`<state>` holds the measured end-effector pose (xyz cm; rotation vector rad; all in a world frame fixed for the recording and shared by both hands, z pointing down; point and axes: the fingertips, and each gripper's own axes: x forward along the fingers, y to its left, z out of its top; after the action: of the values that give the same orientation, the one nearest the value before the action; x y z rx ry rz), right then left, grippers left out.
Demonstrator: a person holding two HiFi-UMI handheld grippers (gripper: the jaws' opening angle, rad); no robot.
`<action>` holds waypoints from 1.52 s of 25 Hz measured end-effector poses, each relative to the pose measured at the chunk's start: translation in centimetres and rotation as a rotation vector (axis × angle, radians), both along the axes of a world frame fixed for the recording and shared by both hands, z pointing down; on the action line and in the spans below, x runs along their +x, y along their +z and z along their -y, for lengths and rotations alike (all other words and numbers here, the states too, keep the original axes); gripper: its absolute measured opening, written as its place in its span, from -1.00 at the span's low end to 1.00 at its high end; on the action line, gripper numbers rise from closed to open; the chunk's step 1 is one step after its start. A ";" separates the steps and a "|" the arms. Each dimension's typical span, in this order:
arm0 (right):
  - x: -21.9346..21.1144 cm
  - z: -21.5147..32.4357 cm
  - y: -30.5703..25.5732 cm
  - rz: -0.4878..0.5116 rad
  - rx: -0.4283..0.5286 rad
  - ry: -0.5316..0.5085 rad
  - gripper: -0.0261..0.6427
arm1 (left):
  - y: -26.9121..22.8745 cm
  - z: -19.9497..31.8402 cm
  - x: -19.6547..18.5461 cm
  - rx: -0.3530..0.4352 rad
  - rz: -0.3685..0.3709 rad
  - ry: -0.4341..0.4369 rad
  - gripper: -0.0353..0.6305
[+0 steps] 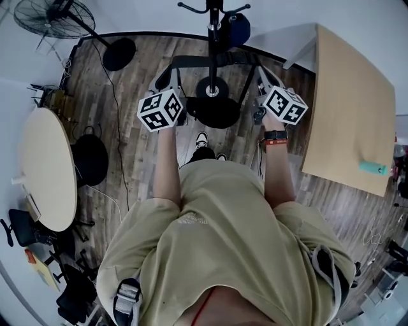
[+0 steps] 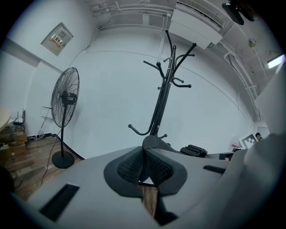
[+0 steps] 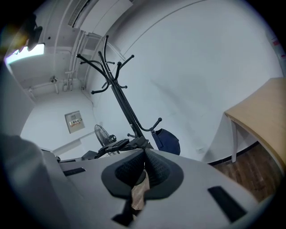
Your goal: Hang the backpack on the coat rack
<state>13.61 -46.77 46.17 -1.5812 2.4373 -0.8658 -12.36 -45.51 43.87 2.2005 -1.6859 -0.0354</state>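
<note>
The black coat rack (image 1: 213, 25) (image 2: 163, 96) (image 3: 120, 96) stands right ahead of me, its foot (image 1: 212, 89) on the wood floor. A black backpack strap (image 1: 213, 60) (image 2: 154, 142) (image 3: 134, 144) stretches level between my two grippers, in front of the pole. Dark backpack fabric (image 1: 217, 113) seems to hang below it. My left gripper (image 1: 164, 79) (image 2: 145, 161) is shut on the strap's left end, pads pressed together. My right gripper (image 1: 268, 79) (image 3: 144, 167) is shut on its right end. A dark blue bag (image 1: 237, 28) (image 3: 166, 141) hangs on a low hook of the rack.
A standing fan (image 1: 54, 16) (image 2: 65, 103) is at the far left, its cable running across the floor. A round table (image 1: 48, 169) is on my left with a black bag (image 1: 89, 159) beside it. A rectangular wooden table (image 1: 347, 108) (image 3: 268, 116) is at the right.
</note>
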 end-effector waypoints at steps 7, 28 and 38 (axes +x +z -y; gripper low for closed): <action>-0.4 4.1 -0.3 0.010 0.000 0.024 -0.88 | -0.4 4.6 -0.5 0.002 -0.003 0.017 -0.82; -0.3 11.2 0.6 -0.027 -0.024 0.052 -0.88 | 0.3 12.2 -0.5 -0.008 -0.012 0.033 -0.82; -1.0 12.1 3.7 -0.067 -0.085 0.051 -0.88 | 3.4 13.3 -1.0 -0.065 0.031 0.035 -0.82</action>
<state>12.63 -58.84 49.85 -1.7207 2.4233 -0.9337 -13.35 -58.85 47.32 2.1930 -1.6407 0.0626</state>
